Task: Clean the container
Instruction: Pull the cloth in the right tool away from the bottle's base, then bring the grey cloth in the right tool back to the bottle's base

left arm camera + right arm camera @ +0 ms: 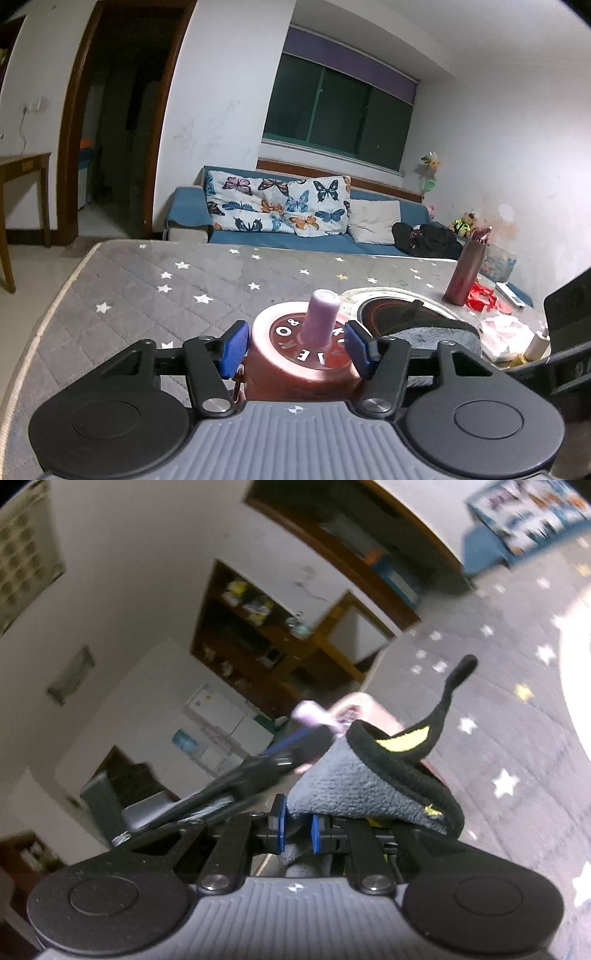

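Low in the middle of your left view you see the pink container [295, 365], round, standing up, with white letters on its dark top and a pale purple knob [320, 316]. In your right view the grey cloth [354, 786] with black trim drapes over it.
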The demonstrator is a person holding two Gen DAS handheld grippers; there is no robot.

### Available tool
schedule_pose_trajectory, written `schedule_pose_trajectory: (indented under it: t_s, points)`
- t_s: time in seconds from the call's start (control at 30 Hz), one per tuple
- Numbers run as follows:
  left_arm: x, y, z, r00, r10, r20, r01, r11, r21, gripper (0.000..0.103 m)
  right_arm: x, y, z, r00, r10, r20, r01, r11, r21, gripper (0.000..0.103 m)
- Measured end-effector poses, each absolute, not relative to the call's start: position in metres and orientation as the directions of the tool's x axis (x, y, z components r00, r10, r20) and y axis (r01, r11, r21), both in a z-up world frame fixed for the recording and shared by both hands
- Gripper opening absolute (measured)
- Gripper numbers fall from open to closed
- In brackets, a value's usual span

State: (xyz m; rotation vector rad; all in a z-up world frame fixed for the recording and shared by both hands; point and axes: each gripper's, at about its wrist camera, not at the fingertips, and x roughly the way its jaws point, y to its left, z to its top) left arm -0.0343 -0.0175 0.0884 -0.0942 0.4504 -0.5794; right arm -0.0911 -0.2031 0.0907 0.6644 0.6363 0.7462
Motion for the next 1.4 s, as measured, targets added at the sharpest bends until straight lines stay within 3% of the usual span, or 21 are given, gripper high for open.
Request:
schedule_pose_trajectory:
  t_s: [0.53, 1.0, 1.13, 1.4]
  points:
    - [-0.034, -0.015, 0.086, 0.738, -0.556, -0.383, 0.509, 0.831, -0.226, 0.058, -0.077, -0.226, 0.030, 0.584, 0.700, -0.411, -0.175, 0.603, 0.778, 0.013]
    - [-0.036, -0.016, 0.086, 0.741, -0.554, -0.381, 0.507, 0.832, -0.224, 0.058, -0.041, -0.264, 0.059, 0.669, 0.731, -0.136, -0.200, 0.354, 0.914, 0.013]
    - [-0.036, -0.016, 0.085, 0.741, -0.553, -0.381, 0.508, 0.833, -0.220, 0.058, -0.013, -0.261, 0.038, 0.678, 0.722, -0.135, -0.134, 0.303, 0.943, 0.013]
    - [-0.033, -0.021, 0.086, 0.744, -0.549, -0.381, 0.504, 0.835, -0.219, 0.058, 0.019, -0.250, -0.004, 0.657, 0.713, -0.244, -0.018, 0.339, 0.941, 0.013]
